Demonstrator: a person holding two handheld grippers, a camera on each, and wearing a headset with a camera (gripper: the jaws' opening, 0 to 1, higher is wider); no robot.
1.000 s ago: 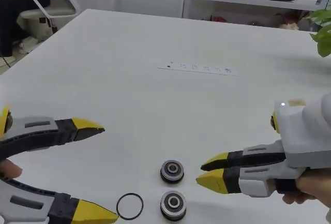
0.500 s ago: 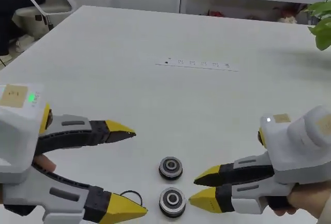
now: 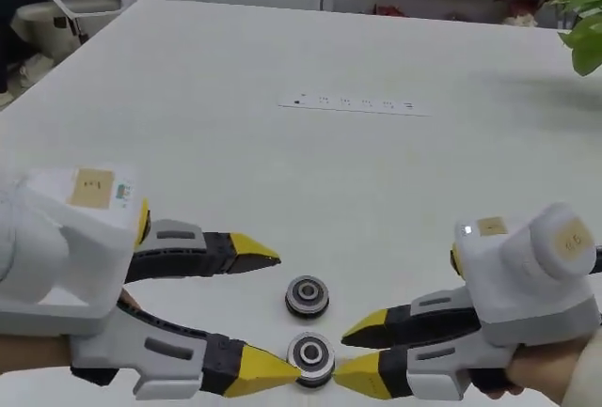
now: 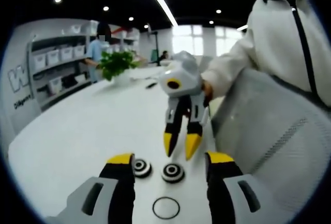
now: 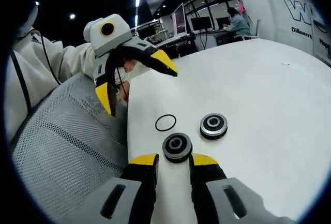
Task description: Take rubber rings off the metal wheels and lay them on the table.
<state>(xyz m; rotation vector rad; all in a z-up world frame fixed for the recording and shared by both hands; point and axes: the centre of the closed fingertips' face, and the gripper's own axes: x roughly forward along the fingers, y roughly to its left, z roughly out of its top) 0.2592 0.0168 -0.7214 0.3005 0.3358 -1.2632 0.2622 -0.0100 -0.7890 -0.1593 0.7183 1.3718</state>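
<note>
The nearer wheel, by the worktop's near edge with a freed ring near it, is flanked by the wide-spread left gripper and the narrowly parted right gripper, and could be pushed over that edge if nudged unpinned.

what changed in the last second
The left gripper moved in from the left and the right gripper from the right, both toward the near wheel; one tip of each now flanks it. Both are open, gripping nothing. The near wheel, far wheel and ring lie as before.
</note>
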